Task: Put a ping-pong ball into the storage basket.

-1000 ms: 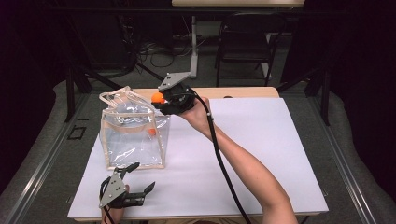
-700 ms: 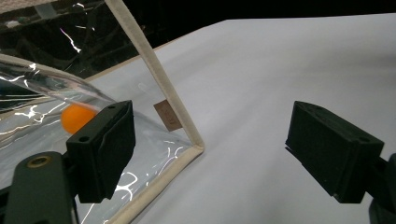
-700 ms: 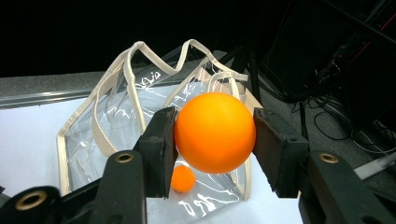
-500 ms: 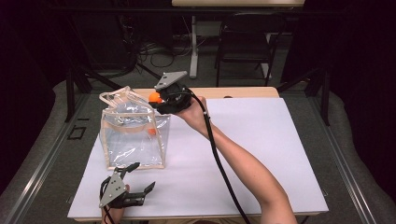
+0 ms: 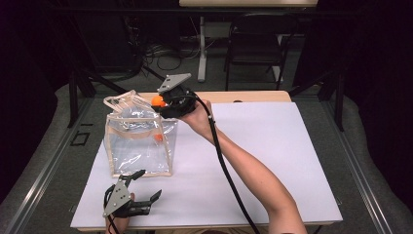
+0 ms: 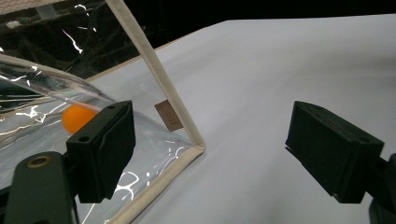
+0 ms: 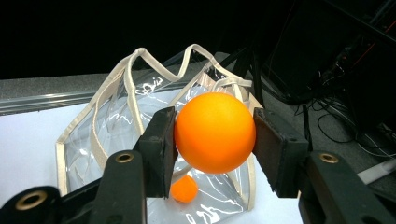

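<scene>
The grey plate atop the right gripper (image 5: 168,103) has tilted lower, jaws clamping a ball (image 7: 215,132) over the bag (image 5: 139,141) for dropping; the left gripper (image 5: 141,187) rests with jaws apart.

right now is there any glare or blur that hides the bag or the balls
Left gripper view: white glare streaks on the bag, near jaws soft, ball inside readable. Right gripper view: held ball sharp, dark background. High view: evenly lit table, surroundings nearly black.

A round orange ball (image 7: 215,133) sits pinched between two black pads, poised right above the open mouth of the clear bag (image 5: 139,146). That bag, cream-trimmed with floppy handles, stands upright on the table's left, a second orange ball (image 5: 159,138) inside.
</scene>
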